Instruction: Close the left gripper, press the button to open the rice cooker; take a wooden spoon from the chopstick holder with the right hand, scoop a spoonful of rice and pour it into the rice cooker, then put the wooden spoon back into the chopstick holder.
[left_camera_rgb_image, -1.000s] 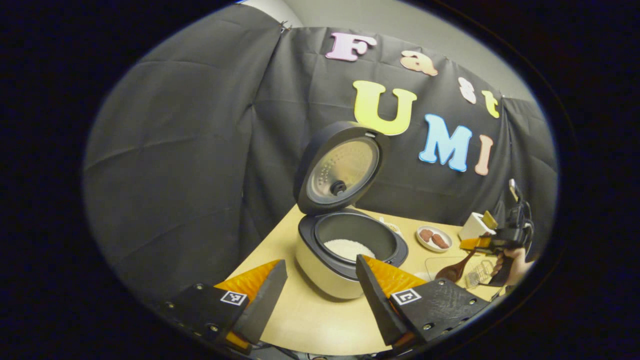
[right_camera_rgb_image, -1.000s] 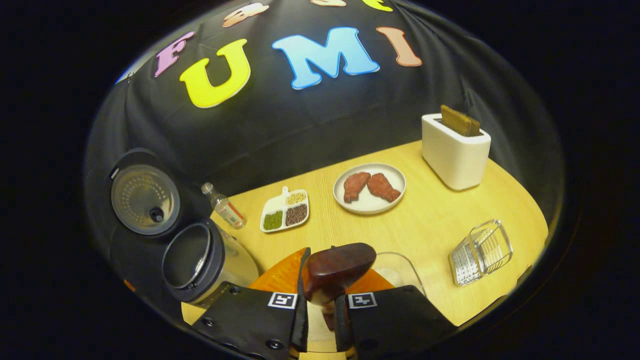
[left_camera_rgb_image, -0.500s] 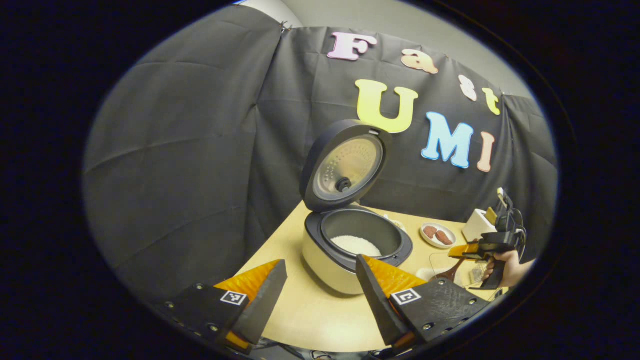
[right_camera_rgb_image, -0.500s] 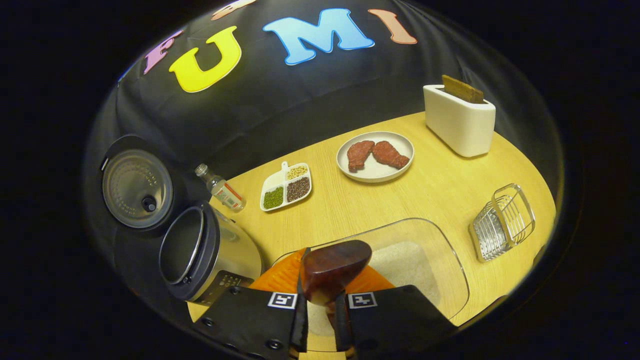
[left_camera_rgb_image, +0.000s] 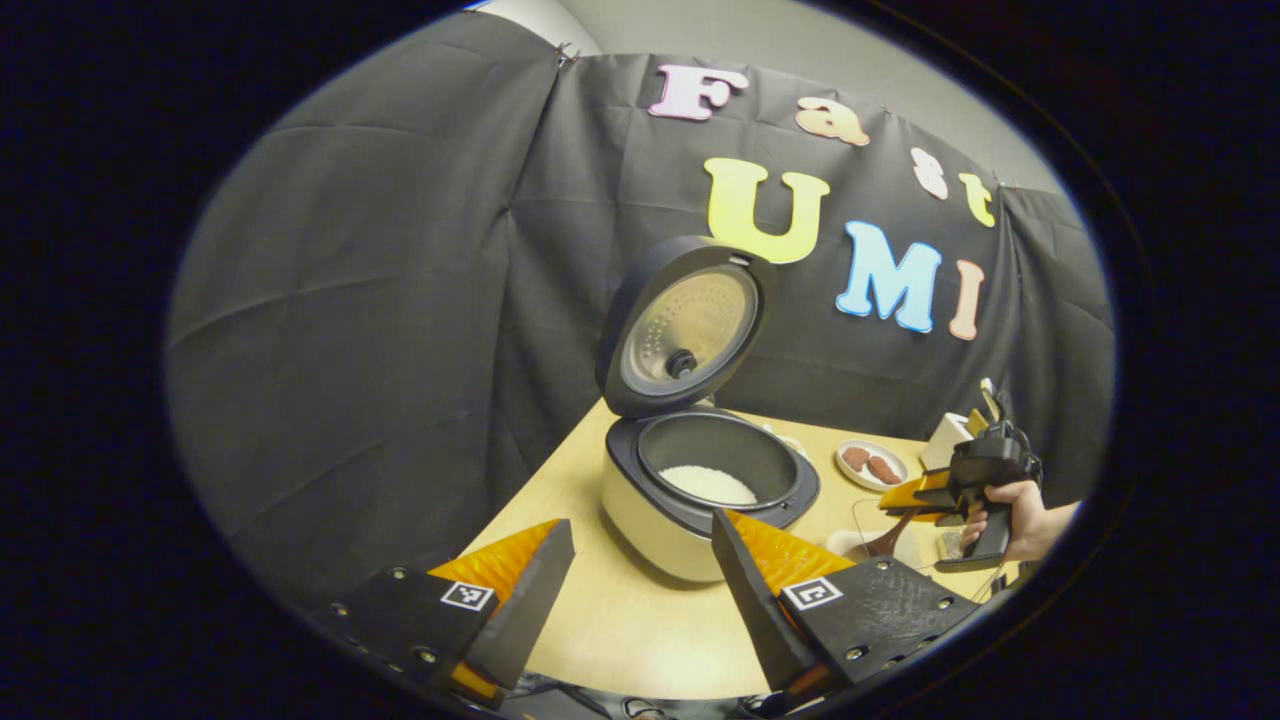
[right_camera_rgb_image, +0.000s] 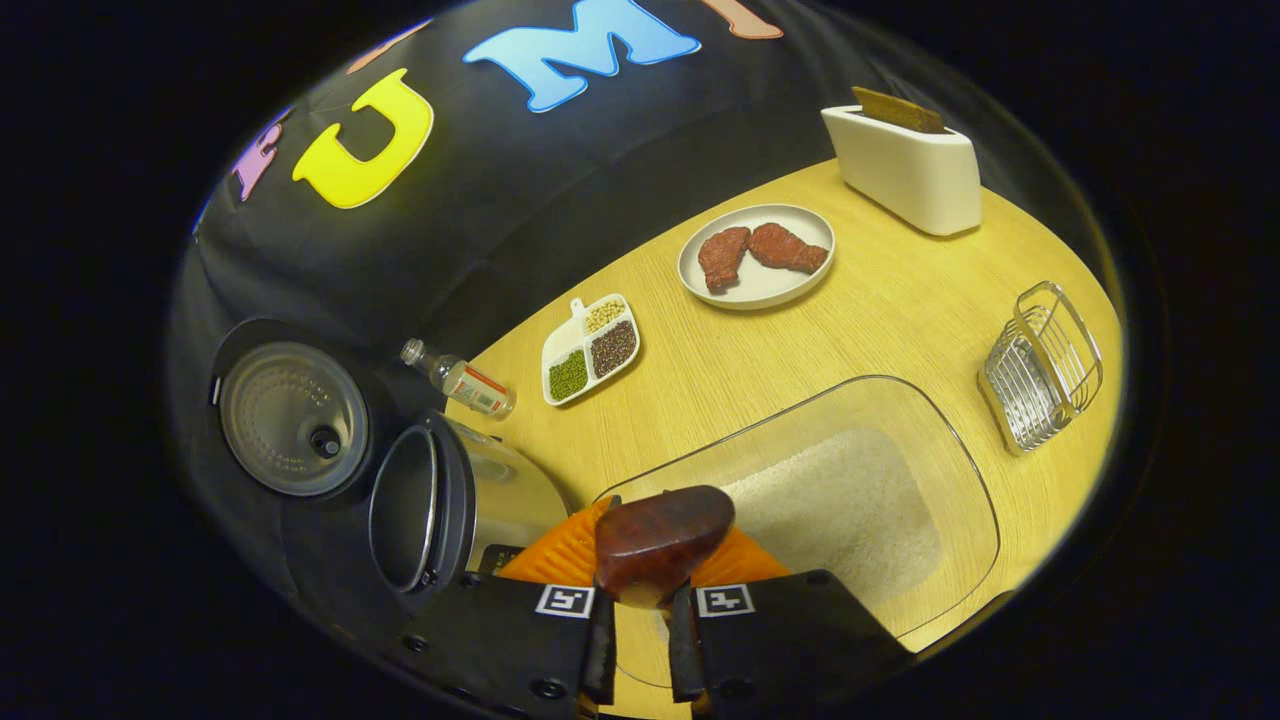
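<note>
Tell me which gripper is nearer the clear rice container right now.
Right. The right gripper, shut on the wooden spoon, hangs over the rice container; the left gripper sits open before the rice cooker.

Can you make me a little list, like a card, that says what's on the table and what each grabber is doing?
rice cooker: lid up, some white rice in the pot
left gripper: open, holding nothing, in front of the cooker
right gripper: shut on the wooden spoon
spoon position: bowl above the near end of the clear rice container
chopstick holder: wire basket lying on its side on the table
plate: two pieces of meat
divided dish: beans and grains
toaster: bread in its slot
small bottle: lying beside the cooker
</note>
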